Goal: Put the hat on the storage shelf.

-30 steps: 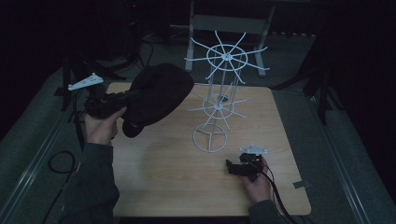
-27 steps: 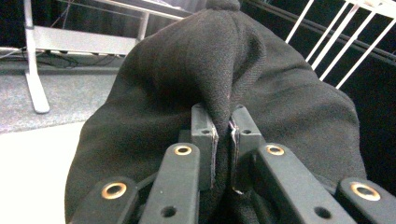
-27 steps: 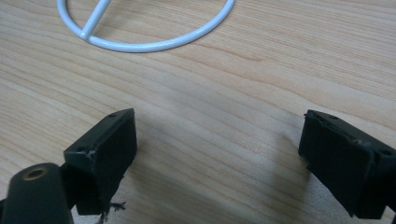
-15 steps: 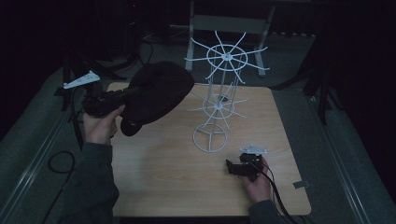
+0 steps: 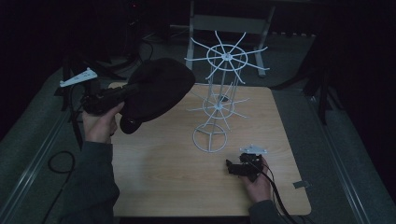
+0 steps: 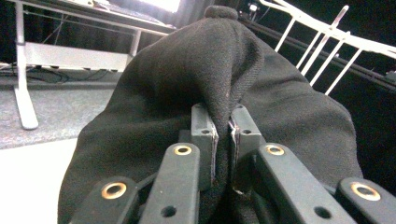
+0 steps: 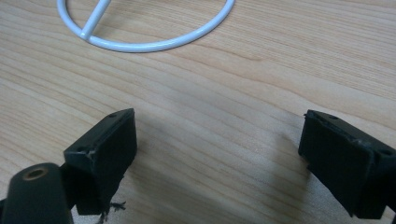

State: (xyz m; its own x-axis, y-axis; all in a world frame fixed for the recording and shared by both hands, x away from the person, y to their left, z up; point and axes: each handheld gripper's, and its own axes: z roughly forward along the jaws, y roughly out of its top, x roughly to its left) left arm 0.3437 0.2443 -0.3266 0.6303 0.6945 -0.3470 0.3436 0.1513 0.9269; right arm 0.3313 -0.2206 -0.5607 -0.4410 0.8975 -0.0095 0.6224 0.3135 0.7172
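1. Hat: a black knit hat (image 5: 156, 93) hangs in the air over the desk's (image 5: 163, 172) far left corner, just left of the white wire stand (image 5: 219, 100).
2. Left gripper (image 6: 223, 135): jaws pressed together, pinching a fold of the hat's fabric.
3. Right gripper (image 7: 219, 154): jaws spread wide with nothing between them, low over the desk near the stand's ring base (image 7: 154, 42).

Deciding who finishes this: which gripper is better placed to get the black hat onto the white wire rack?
Left. The left gripper is already shut on the black hat, held up beside the white wire rack. The right gripper rests open and empty, low on the table near the rack's base ring.
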